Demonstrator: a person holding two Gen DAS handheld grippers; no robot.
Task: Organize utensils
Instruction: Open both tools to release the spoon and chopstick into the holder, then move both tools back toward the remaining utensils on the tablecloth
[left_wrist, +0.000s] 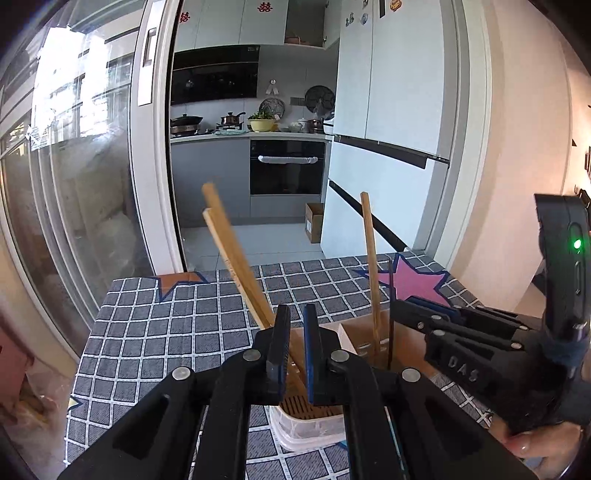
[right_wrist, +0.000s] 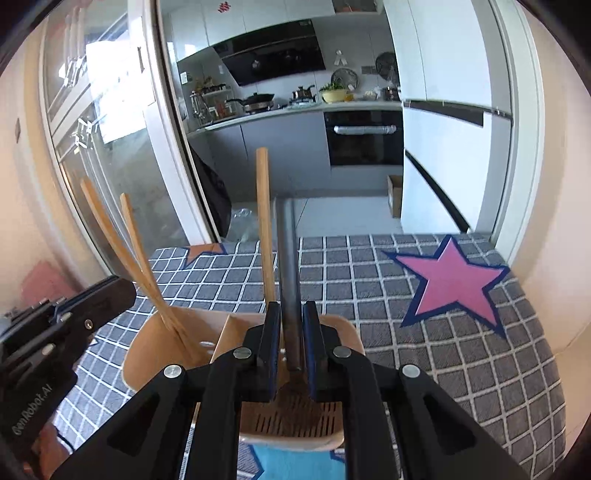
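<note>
A tan utensil holder (right_wrist: 332, 328) with dividers and a slotted bottom stands on the checked tablecloth, right under both grippers. My left gripper (left_wrist: 297, 310) is shut on a pair of wooden chopsticks (left_wrist: 236, 254). They lean up to the left, with their lower ends inside the holder (left_wrist: 347, 332). My right gripper (right_wrist: 291, 306) is shut on the dark grey handle of a utensil (right_wrist: 288, 266) that stands upright, its lower end down in the holder. A single wooden stick (right_wrist: 266, 221) stands in the compartment just left of that handle. The left gripper (right_wrist: 122, 291) also shows in the right wrist view.
The table is covered with a grey checked cloth that bears a pink star (right_wrist: 454, 280). A glass sliding door (left_wrist: 92, 166) rises beyond the table's far left edge, and a white fridge (left_wrist: 388, 129) beyond the right. A person's fingers (left_wrist: 524, 443) show at the right gripper's grip.
</note>
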